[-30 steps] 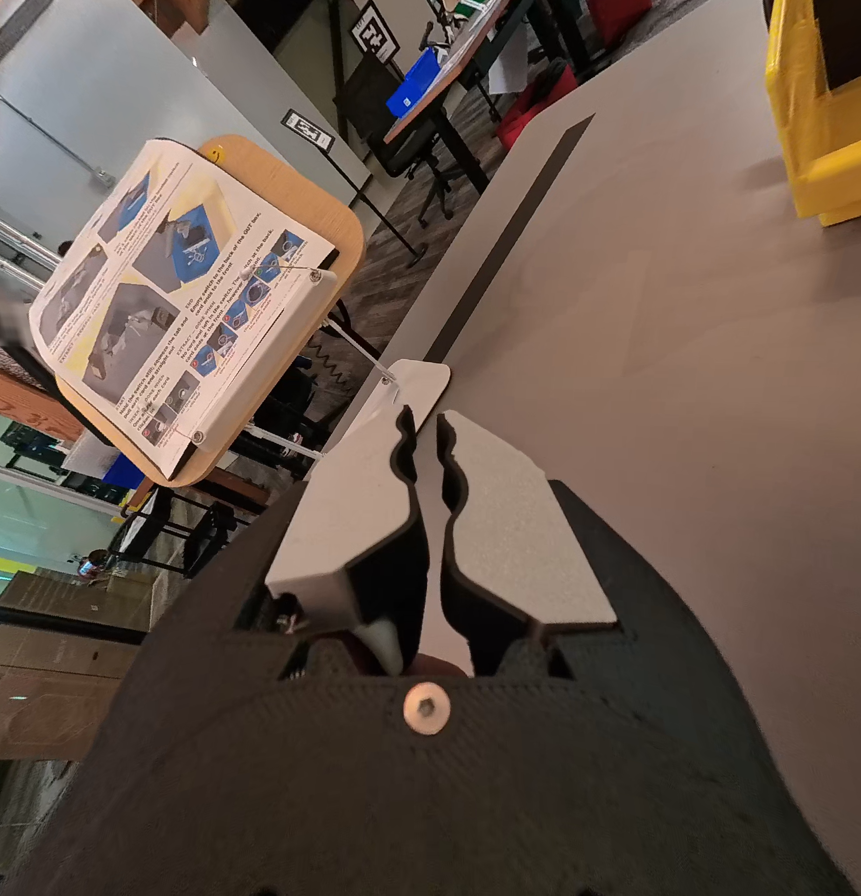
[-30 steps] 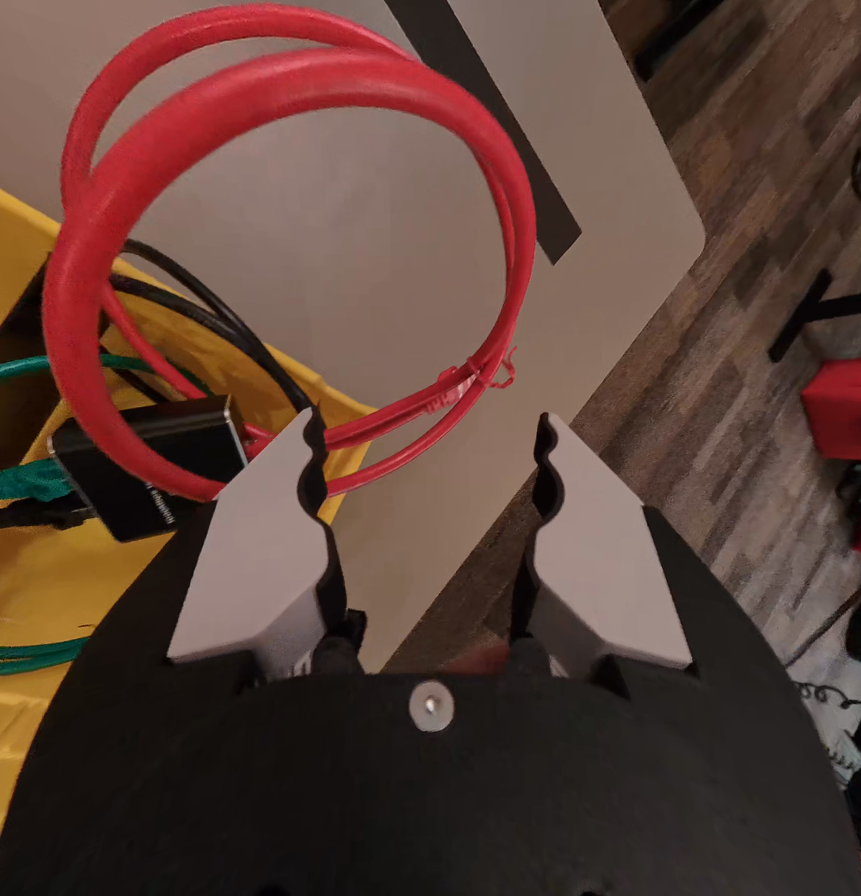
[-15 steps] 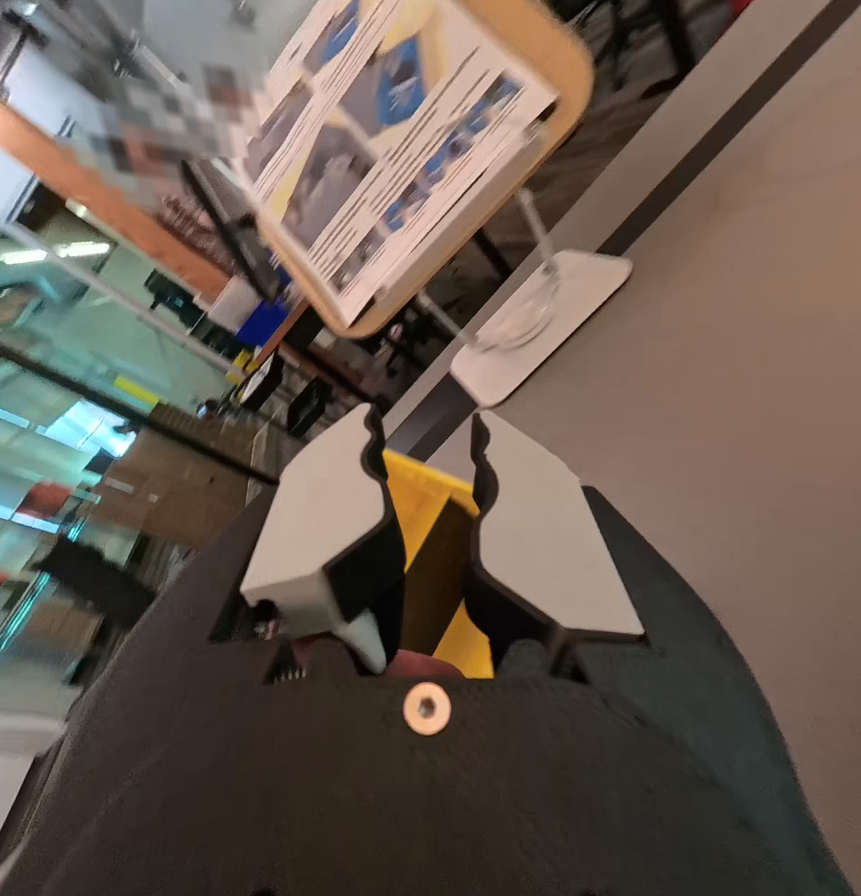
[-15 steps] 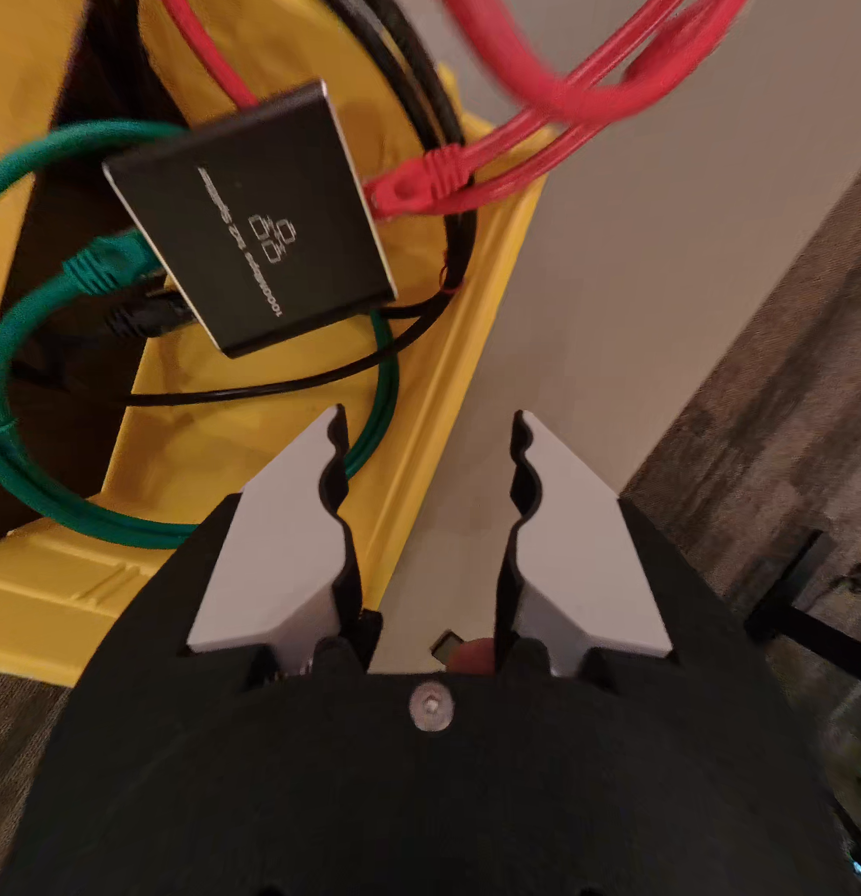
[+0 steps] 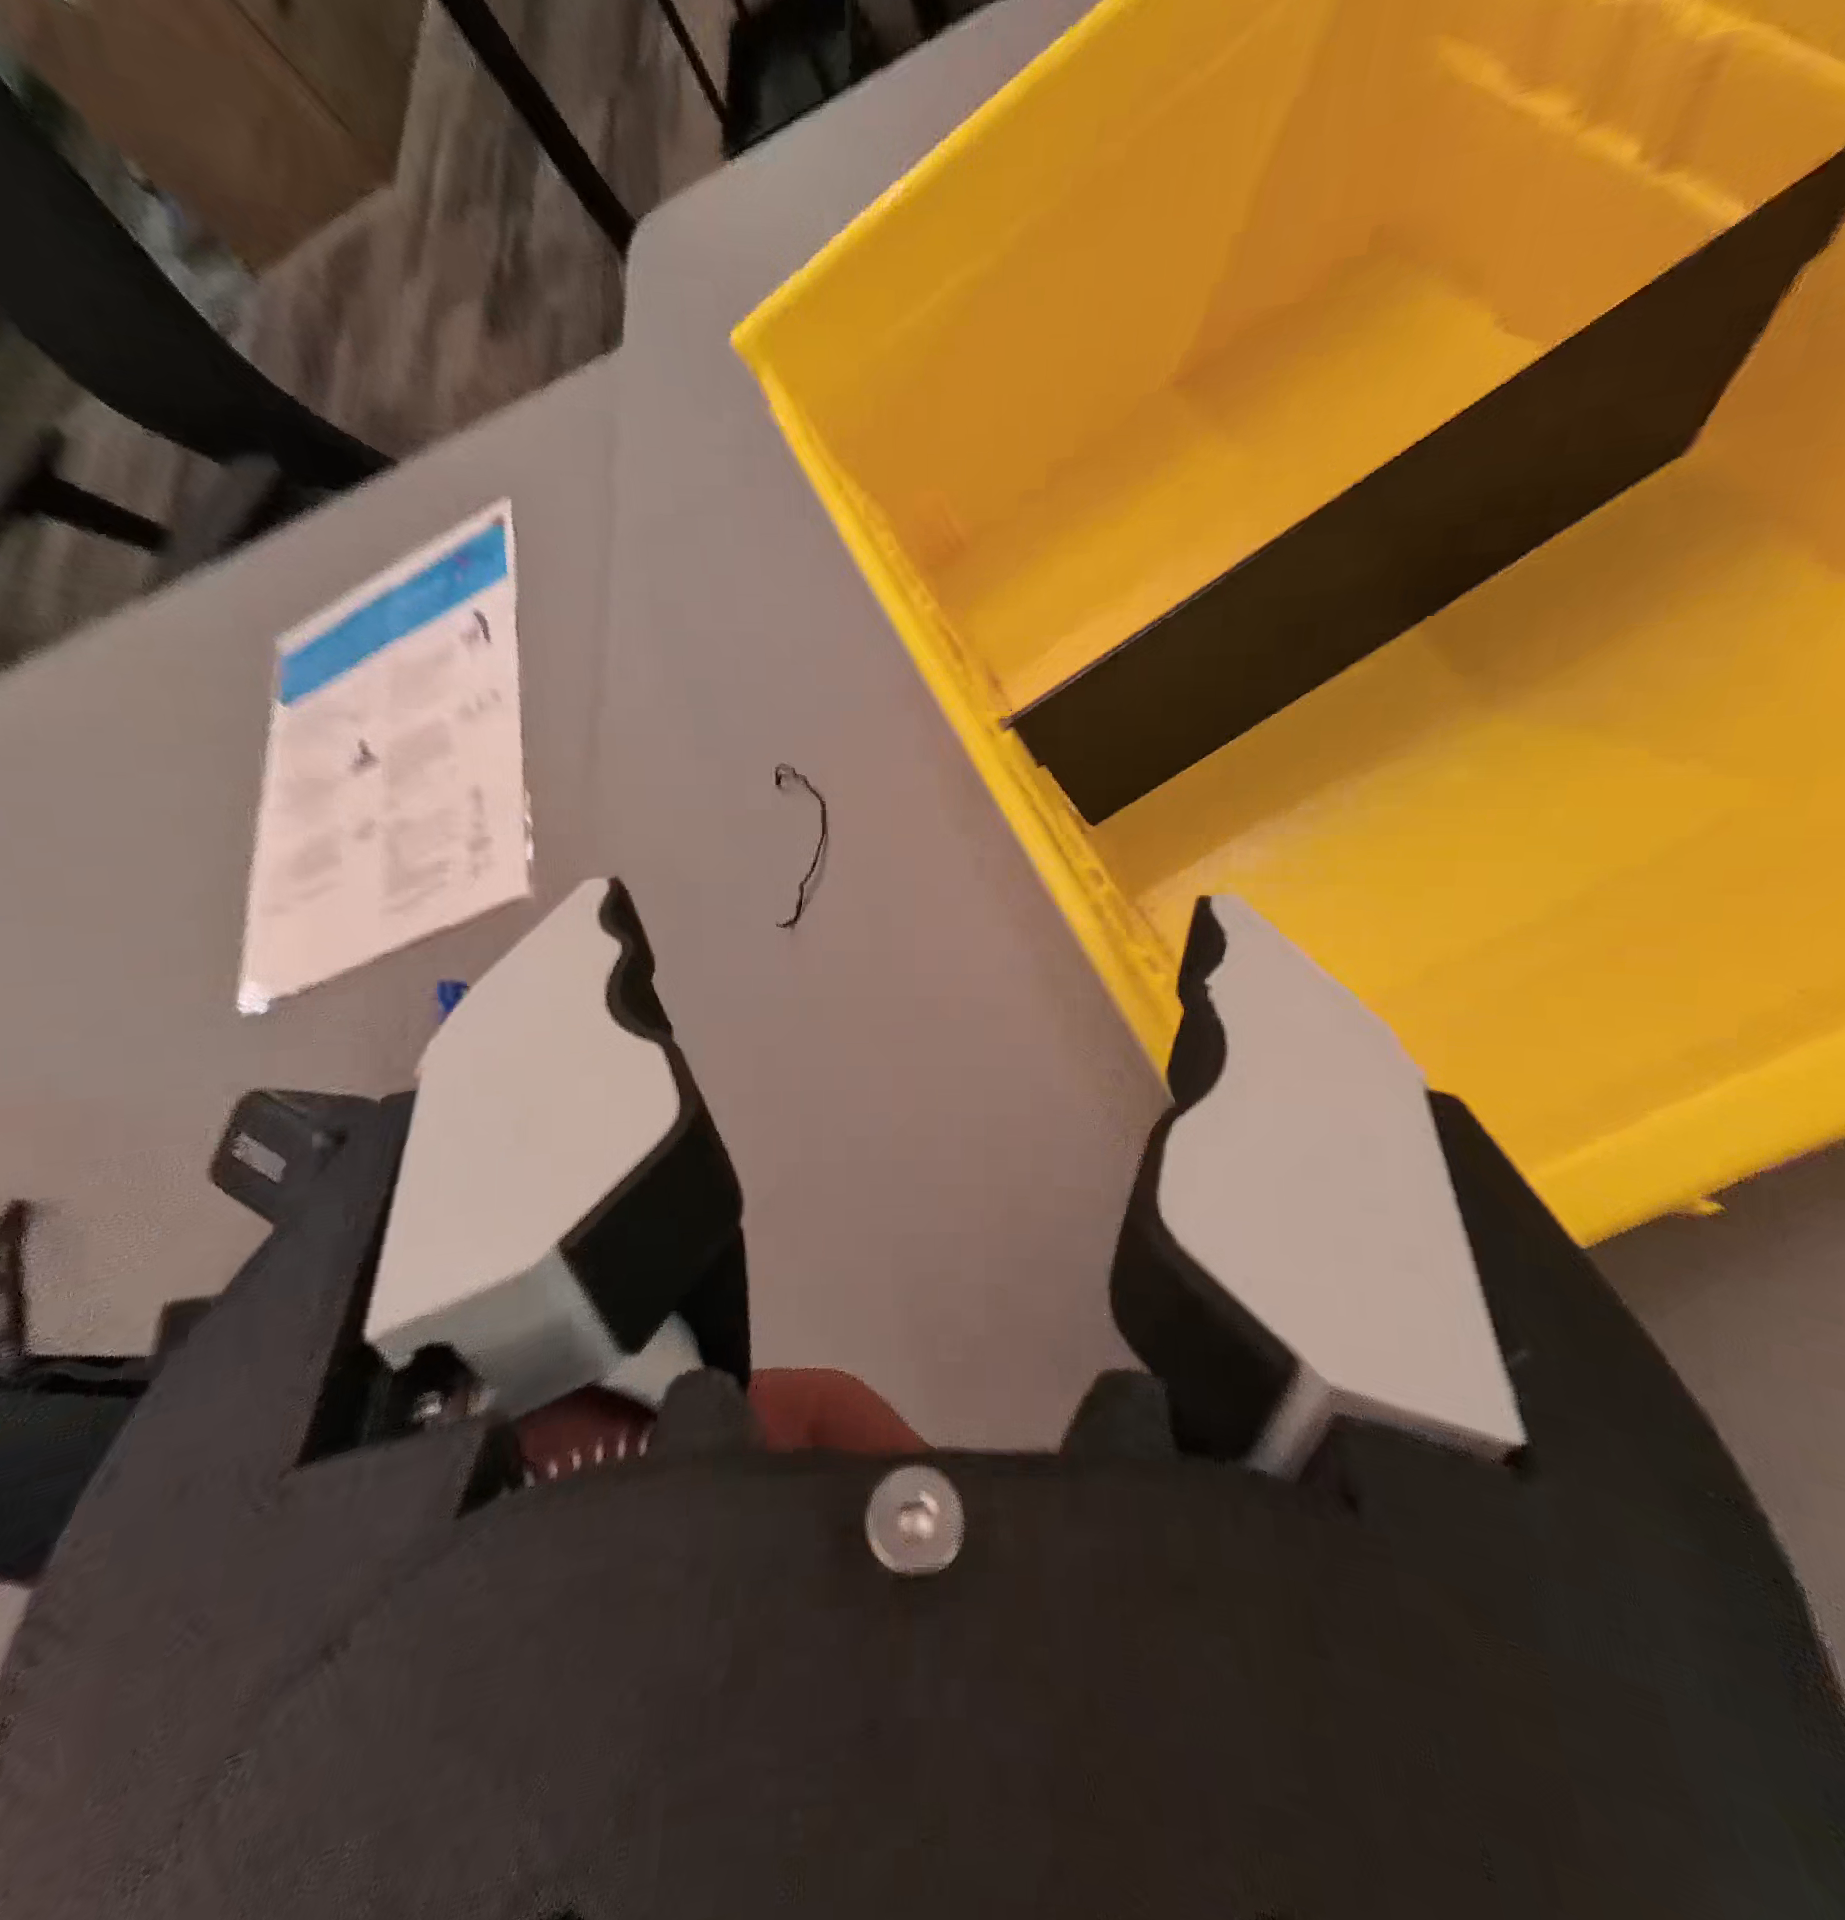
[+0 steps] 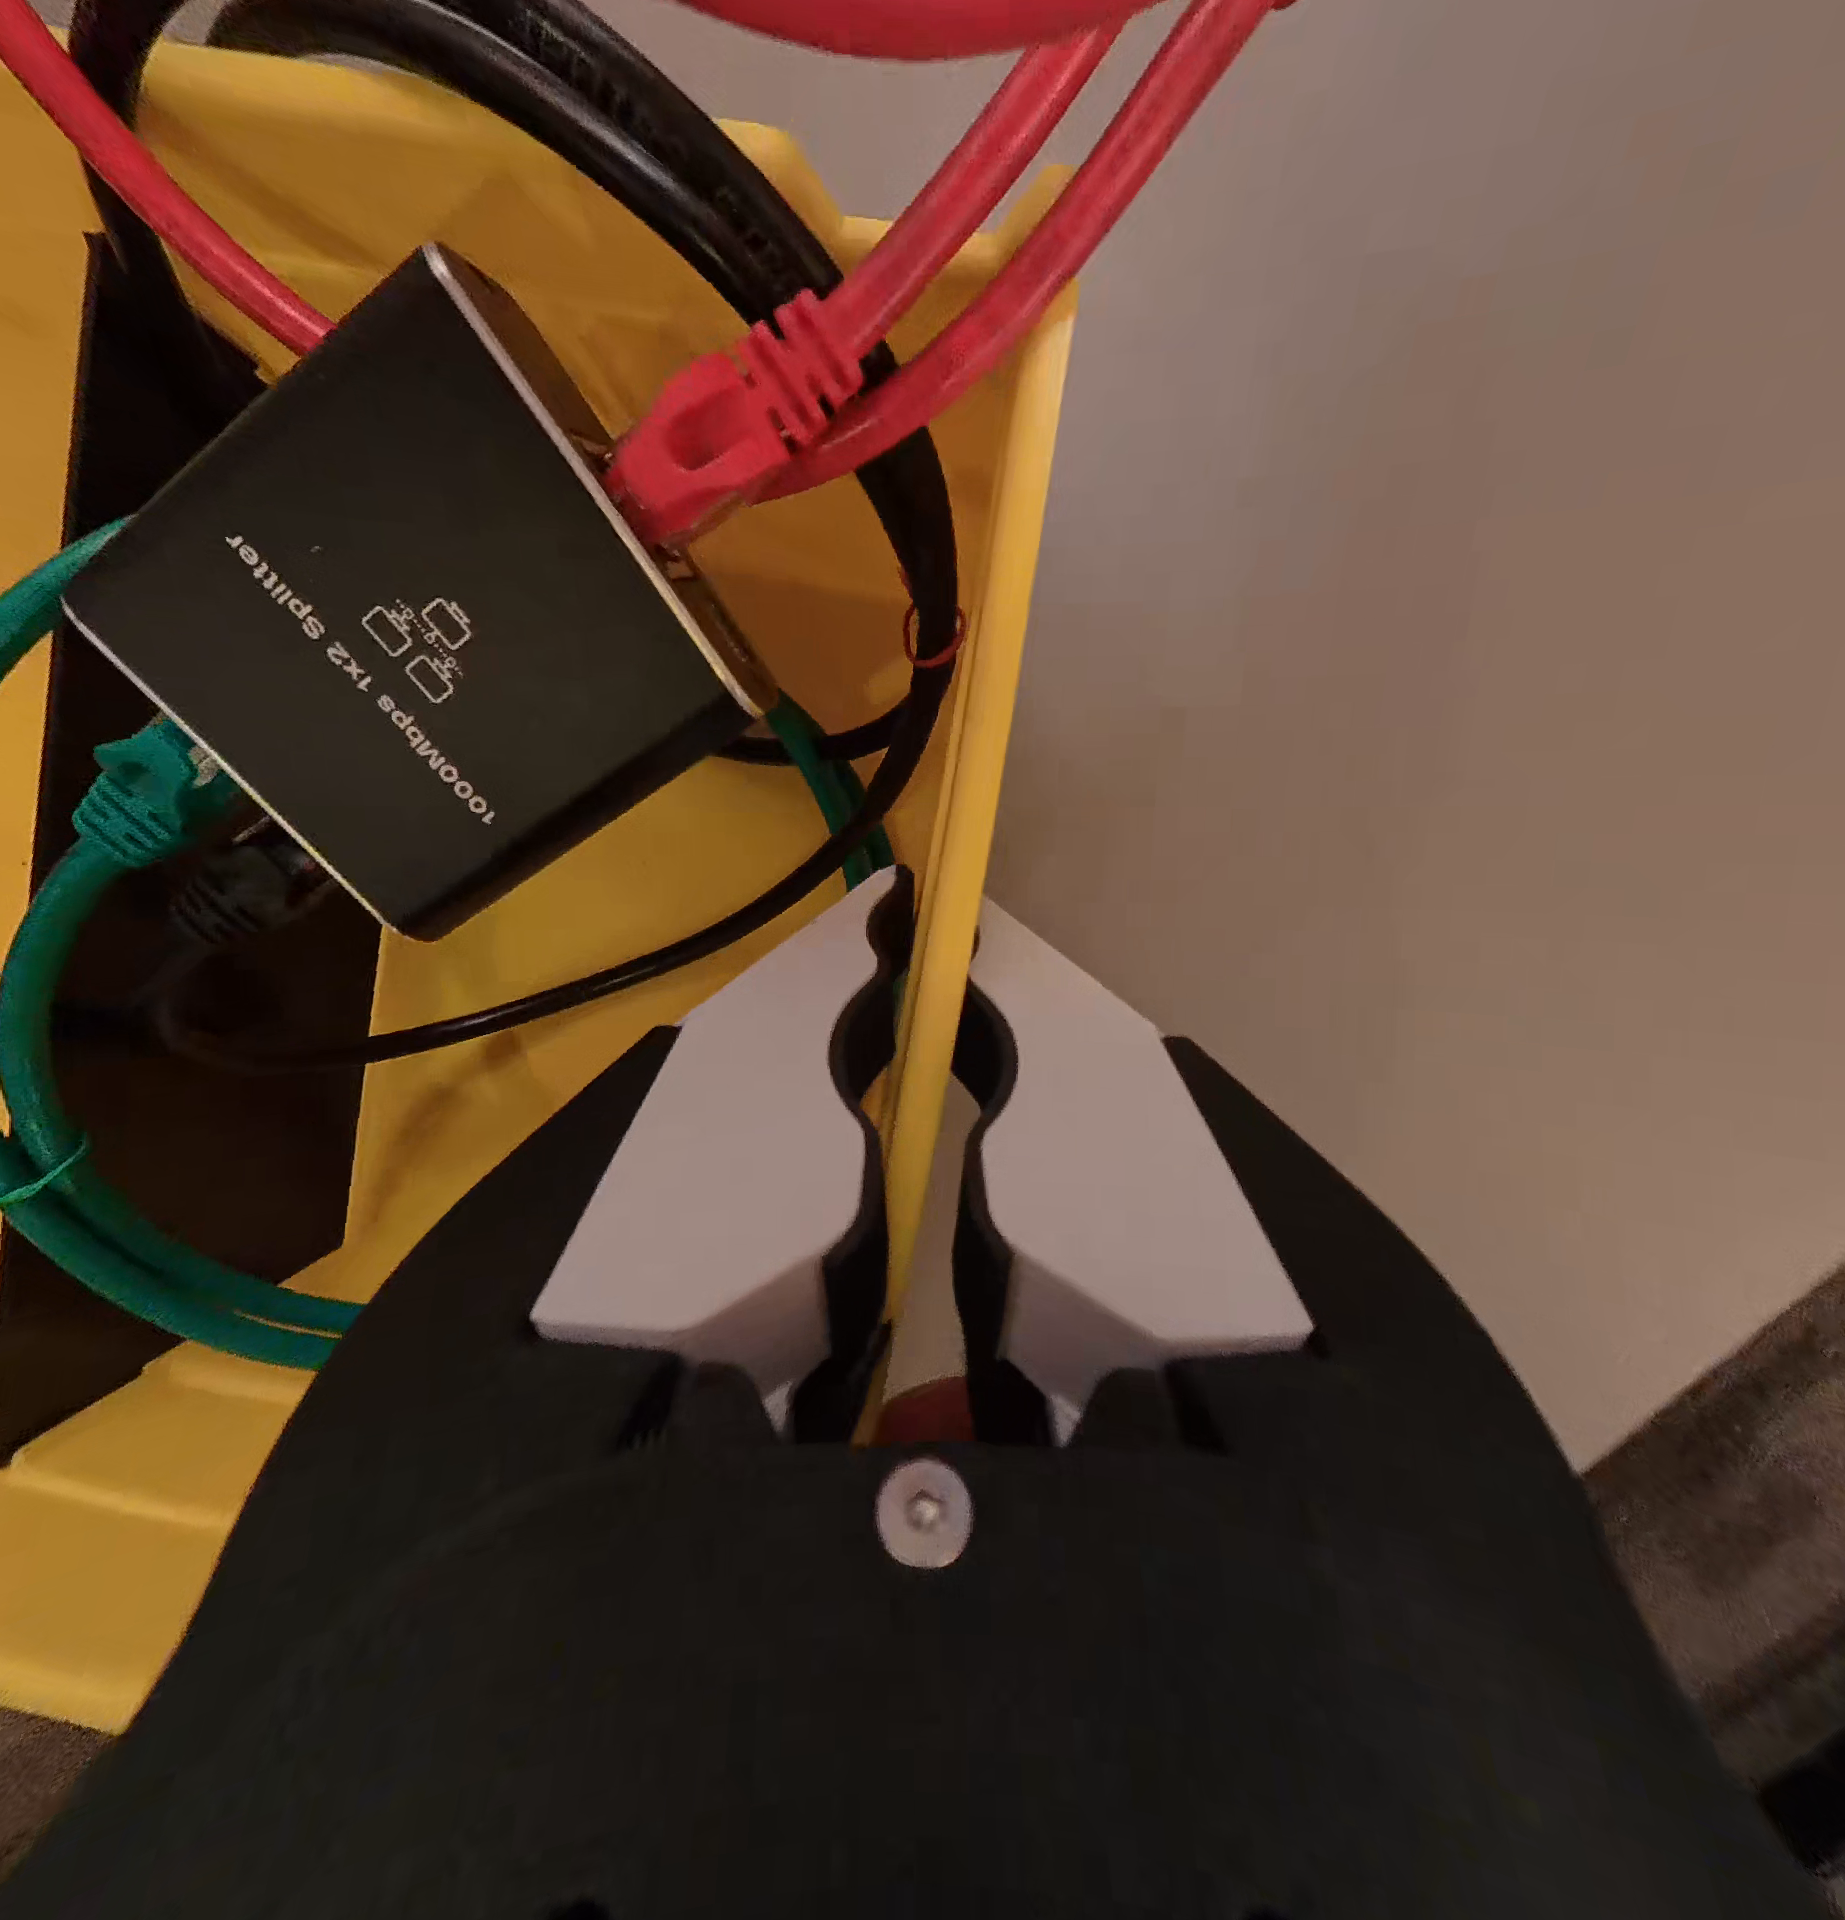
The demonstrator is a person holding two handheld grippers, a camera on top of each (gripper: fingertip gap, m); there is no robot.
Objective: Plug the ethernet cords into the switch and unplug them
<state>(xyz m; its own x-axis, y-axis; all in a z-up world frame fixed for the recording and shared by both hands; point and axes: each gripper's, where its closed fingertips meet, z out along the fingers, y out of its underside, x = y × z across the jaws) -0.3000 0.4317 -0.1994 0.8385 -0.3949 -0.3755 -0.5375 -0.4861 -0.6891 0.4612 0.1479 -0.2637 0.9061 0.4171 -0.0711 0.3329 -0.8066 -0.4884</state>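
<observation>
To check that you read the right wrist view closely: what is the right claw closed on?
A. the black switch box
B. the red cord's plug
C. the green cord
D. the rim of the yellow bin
D: the right claw has its fingers pressed on either side of the yellow bin rim, while the red cord, green cord and switch lie ahead of it, untouched.

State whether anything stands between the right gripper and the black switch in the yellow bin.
Yes: the right gripper is shut on the yellow bin's wall, and a thin black cable and a green cord cross below the switch.
</observation>
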